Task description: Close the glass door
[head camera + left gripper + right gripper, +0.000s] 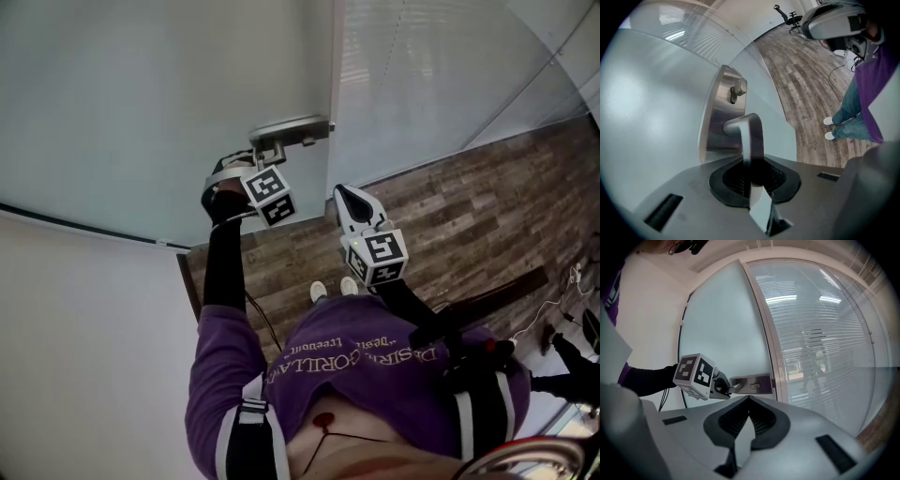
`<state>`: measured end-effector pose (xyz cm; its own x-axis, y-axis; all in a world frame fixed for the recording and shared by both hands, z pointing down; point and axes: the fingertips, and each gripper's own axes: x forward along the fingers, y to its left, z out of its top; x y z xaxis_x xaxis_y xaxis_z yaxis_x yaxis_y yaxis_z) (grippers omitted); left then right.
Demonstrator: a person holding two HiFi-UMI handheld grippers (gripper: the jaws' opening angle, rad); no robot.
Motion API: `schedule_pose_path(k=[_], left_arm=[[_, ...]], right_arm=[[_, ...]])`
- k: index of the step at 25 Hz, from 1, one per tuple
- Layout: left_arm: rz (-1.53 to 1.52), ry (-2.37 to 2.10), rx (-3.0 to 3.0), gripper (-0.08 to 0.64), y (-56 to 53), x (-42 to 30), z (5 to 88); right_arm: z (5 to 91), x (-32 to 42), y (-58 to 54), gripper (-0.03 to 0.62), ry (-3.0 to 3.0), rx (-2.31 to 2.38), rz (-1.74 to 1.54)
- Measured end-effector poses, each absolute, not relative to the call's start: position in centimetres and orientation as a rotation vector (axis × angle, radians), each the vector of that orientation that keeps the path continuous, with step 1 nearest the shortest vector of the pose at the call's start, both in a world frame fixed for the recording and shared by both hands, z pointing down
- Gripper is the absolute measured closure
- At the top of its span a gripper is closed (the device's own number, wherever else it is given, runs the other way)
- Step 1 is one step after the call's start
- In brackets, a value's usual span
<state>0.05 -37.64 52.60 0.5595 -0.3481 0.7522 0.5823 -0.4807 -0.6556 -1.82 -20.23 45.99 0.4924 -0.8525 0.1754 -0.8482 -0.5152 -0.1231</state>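
Two grippers are up at the frosted glass door (141, 103), and only one does the work. Our left gripper (753, 174) has its fingers (731, 180) clenched on the steel lever handle (750, 133). It grips the lever out near its free end, where we judge a push or pull on the door gets the most leverage. From there the lever can also be pressed down if the latch needs it. The lever sits on a brushed backplate (715, 122) with a small thumb-turn (737, 91) beside it, close to the door's free edge. That edge lies beside the fixed pane with blinds (825, 343); whether the latch is home we cannot tell. Our right gripper (749, 401) hangs apart from the door over the wood floor (469, 206). Its fingers are pressed together on nothing, and it is aimed toward the handle. We read that as a place clear of the door's swing, yet near enough to steady the edge.
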Motion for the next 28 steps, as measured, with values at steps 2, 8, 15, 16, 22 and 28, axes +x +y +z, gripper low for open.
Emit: schedule_pose_path(k=[2,8,15,16,22,28], left_arm=[[-1.117,-0.196,-1.754,0.523,-37.64,0.09,52.54],[-1.115,-0.196,-1.756,0.525,-37.61,0.07,52.42],[-1.109,-0.179,-1.755,0.525,-37.96,0.32,52.47],[-1.109,-0.178,-1.755,0.525,-38.00,0.36,52.50],[-1.105,-0.169,-1.757,0.525,-38.05,0.49,52.48],[-1.108,-0.158,-1.762,0.525,-38.20,0.62,52.51]], right_arm=[[45.92,-1.82,-20.26,0.595,1.536,-2.698,-0.332],[45.91,-1.96,-20.18,0.595,1.534,-2.700,-0.329],[46.04,-1.64,-20.05,0.595,1.525,-2.720,-0.322],[46.02,-1.67,-20.05,0.595,1.523,-2.716,-0.318],[46.05,-1.69,-19.89,0.595,1.523,-2.714,-0.313],[46.08,-1.62,-19.92,0.595,1.535,-2.716,-0.310]])
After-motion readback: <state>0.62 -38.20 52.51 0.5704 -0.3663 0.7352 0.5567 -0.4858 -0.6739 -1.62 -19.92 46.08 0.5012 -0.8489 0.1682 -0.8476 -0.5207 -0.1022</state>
